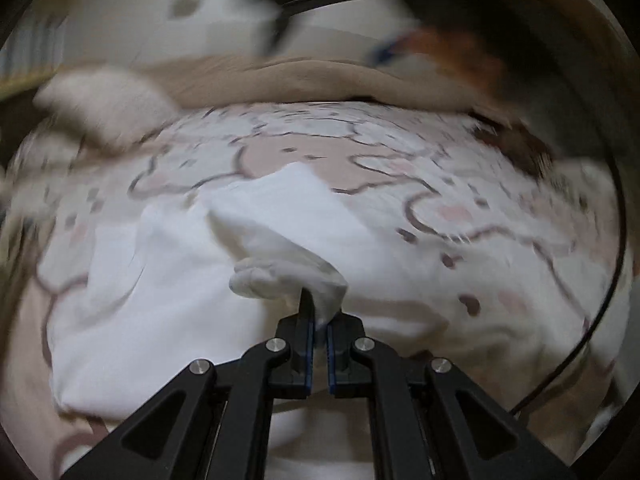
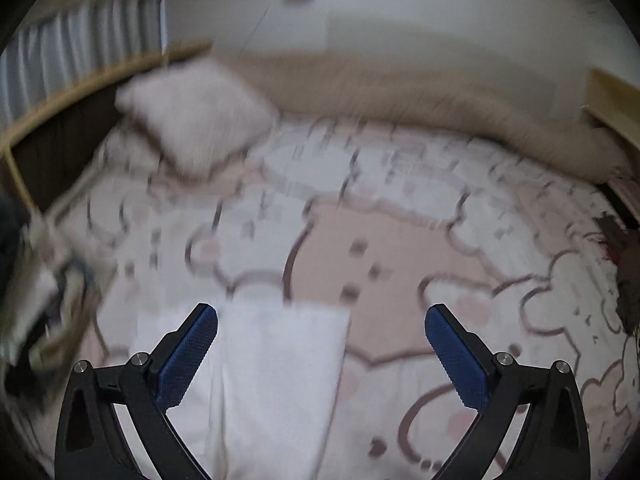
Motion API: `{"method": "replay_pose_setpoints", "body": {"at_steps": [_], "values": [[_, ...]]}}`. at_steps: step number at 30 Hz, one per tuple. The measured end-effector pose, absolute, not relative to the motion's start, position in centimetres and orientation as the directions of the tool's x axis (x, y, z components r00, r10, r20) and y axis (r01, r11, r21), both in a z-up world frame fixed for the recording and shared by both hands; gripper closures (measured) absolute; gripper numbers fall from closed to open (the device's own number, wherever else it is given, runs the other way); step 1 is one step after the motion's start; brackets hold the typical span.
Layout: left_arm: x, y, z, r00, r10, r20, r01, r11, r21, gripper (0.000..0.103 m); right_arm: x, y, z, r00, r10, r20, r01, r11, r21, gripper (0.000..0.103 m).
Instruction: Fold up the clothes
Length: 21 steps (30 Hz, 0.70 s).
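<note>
A white garment (image 1: 168, 280) lies on the patterned bedspread (image 1: 480, 208), partly folded and bunched. My left gripper (image 1: 319, 320) is shut on a gathered fold of that white cloth, which bulges out just past the fingertips. In the right wrist view the same white garment (image 2: 280, 360) shows as a flat folded strip on the bedspread (image 2: 400, 248). My right gripper (image 2: 320, 320) hangs above it, open wide, its blue pads (image 2: 188, 356) bare and nothing between them. The picture is blurred by motion.
A pale pillow (image 2: 192, 116) lies at the back left of the bed, with a beige blanket (image 2: 400, 92) rolled along the far edge. A wooden bed frame (image 2: 80, 92) and curtain are at left. Dark clutter (image 2: 624, 264) sits at the right edge.
</note>
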State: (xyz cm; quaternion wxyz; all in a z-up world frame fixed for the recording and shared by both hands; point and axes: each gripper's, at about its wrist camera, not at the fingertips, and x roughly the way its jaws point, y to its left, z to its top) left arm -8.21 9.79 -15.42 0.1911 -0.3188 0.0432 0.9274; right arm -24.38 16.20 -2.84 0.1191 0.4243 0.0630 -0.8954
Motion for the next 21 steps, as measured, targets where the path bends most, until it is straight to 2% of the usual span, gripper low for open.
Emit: {"method": "replay_pose_setpoints", "body": {"at_steps": [4, 8, 11, 13, 16, 21], "values": [[-7.4, 14.5, -16.2, -0.721, 0.279, -0.634, -0.489, -0.853, 0.181, 0.097, -25.9, 13.7, -6.3, -0.459, -0.123, -0.880, 0.371, -0.926, -0.064, 0.015], [-6.8, 17.5, -17.5, -0.733, 0.217, -0.645, -0.527, -0.781, 0.336, 0.097, -26.3, 12.2, -9.2, -0.331, -0.069, -0.941, 0.462, -0.882, -0.098, 0.016], [-7.1, 17.1, -17.5, -0.723, 0.225, -0.653, -0.531, -0.787, 0.315, 0.097, -26.9, 11.4, -11.3, -0.283, 0.024, -0.959, 0.477, -0.864, -0.162, 0.016], [-7.3, 16.8, -17.5, -0.716, 0.237, -0.657, -0.532, -0.794, 0.294, 0.097, -27.7, 12.3, -11.1, -0.281, 0.006, -0.960, 0.427, -0.895, -0.131, 0.016], [-7.3, 16.2, -17.3, -0.719, 0.256, -0.647, -0.525, -0.810, 0.262, 0.097, -29.4, 16.1, -10.4, -0.264, -0.123, -0.957, 0.277, -0.960, 0.047, 0.016], [-6.9, 15.1, -16.7, -0.730, 0.287, -0.621, -0.504, -0.839, 0.205, 0.097, -30.3, 22.0, -13.7, -0.150, -0.309, -0.939, 0.014, -0.951, 0.310, 0.016]]}}
